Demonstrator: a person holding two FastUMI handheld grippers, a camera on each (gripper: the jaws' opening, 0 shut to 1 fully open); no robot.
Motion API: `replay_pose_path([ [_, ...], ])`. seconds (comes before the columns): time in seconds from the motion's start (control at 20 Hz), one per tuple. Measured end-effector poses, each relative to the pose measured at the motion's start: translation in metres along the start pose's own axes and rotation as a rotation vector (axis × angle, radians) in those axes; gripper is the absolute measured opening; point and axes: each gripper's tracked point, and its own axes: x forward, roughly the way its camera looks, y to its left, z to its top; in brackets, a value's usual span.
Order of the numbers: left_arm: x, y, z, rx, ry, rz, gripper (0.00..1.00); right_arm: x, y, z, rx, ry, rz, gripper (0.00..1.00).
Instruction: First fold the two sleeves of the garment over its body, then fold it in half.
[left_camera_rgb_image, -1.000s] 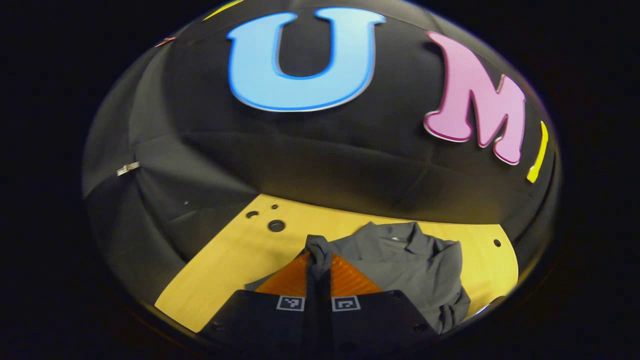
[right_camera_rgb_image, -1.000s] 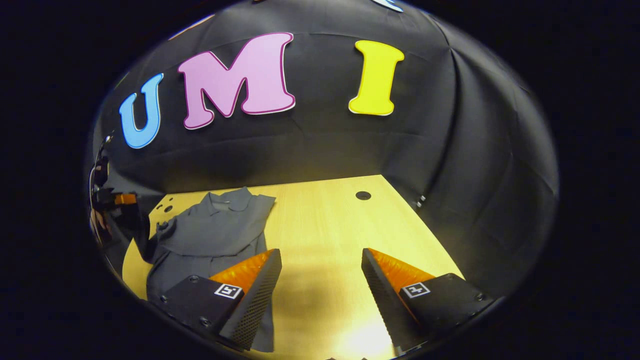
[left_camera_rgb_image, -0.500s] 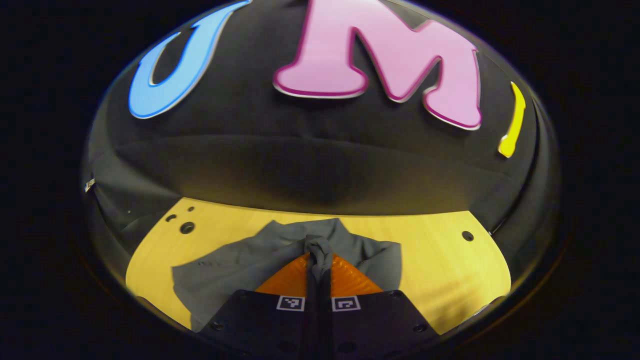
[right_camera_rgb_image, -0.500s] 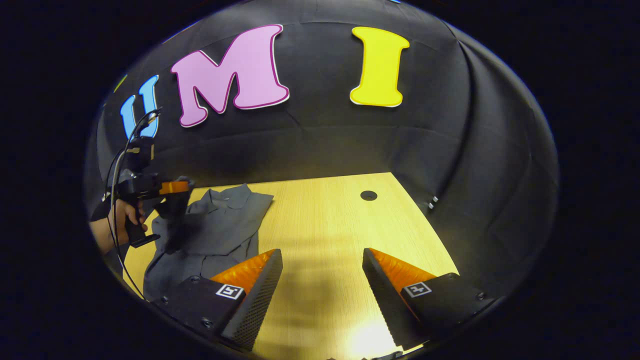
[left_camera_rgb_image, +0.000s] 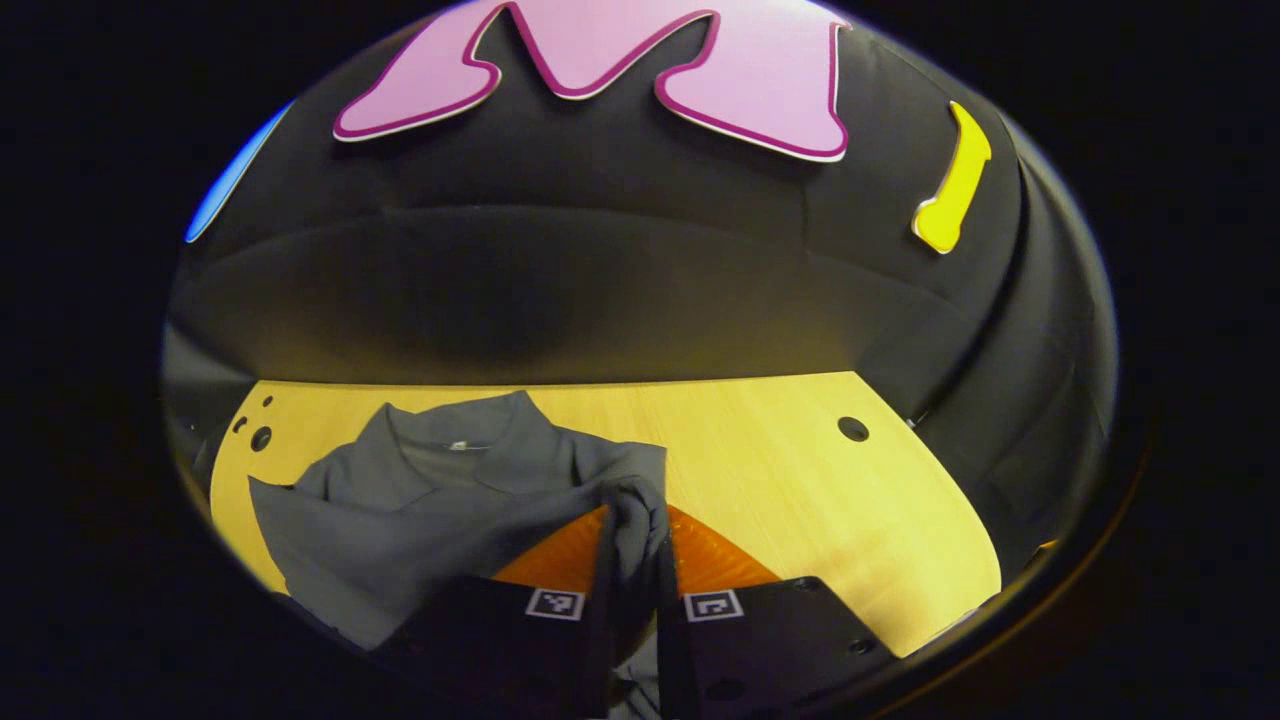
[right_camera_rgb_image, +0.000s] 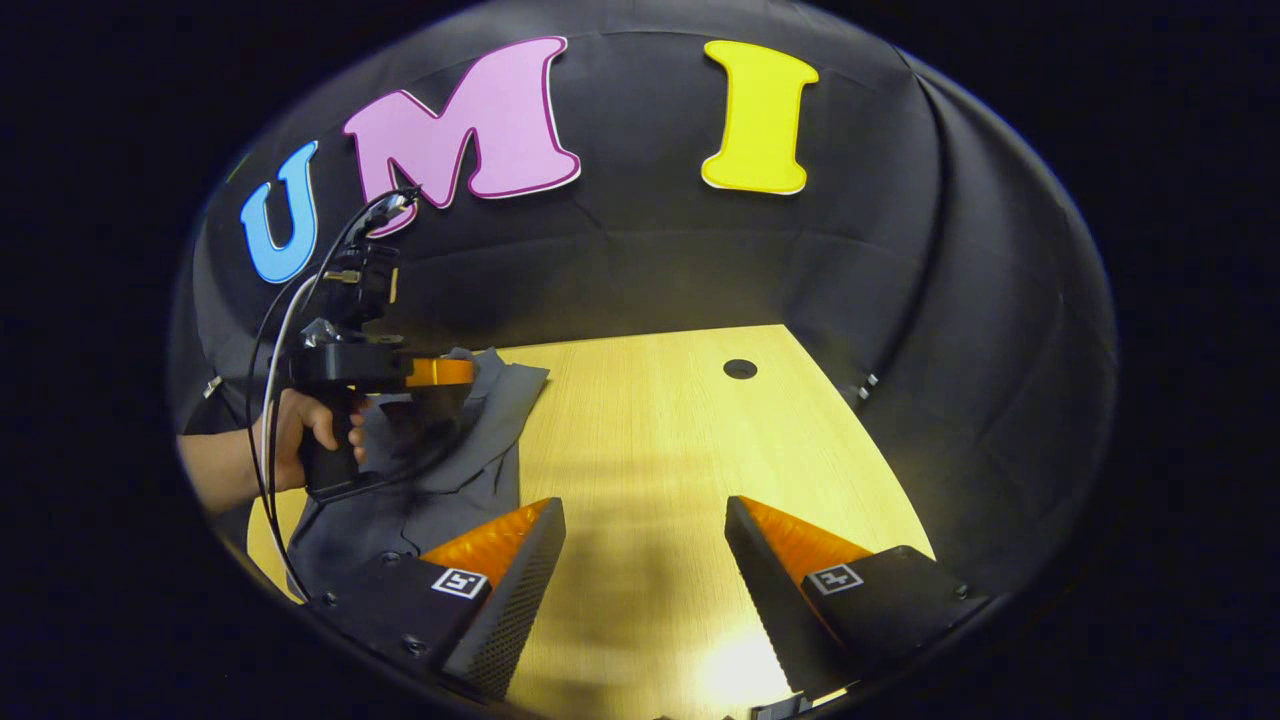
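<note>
One grey garment lies at the table's far left corner, collar toward the far edge. The left gripper, held by a hand, pinches one bunched sleeve between both closed fingers, lifted over the body. The right gripper hovers wide apart and empty above bare wood beside the garment's right edge.

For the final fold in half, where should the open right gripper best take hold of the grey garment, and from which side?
Probably at the hem corner nearest the right gripper, approached from its own open table side. The garment lies flat with that edge free, while the left gripper pinches a bunched sleeve over the body.
</note>
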Motion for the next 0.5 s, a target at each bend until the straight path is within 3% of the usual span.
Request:
replay_pose_path([
  [0.05,-0.004,0.0,0.001,0.003,-0.005,-0.005,0.27,-0.001,0.004,0.0,-0.006,-0.002,0.001,1.0],
  [0.3,-0.056,0.023,0.015,-0.013,-0.069,-0.04,0.99,-0.005,0.036,-0.004,-0.022,0.01,0.02,0.99],
  [0.5,-0.123,0.081,-0.009,0.068,-0.072,-0.001,0.92,-0.012,0.071,-0.022,-0.038,0.05,0.041,0.99],
])
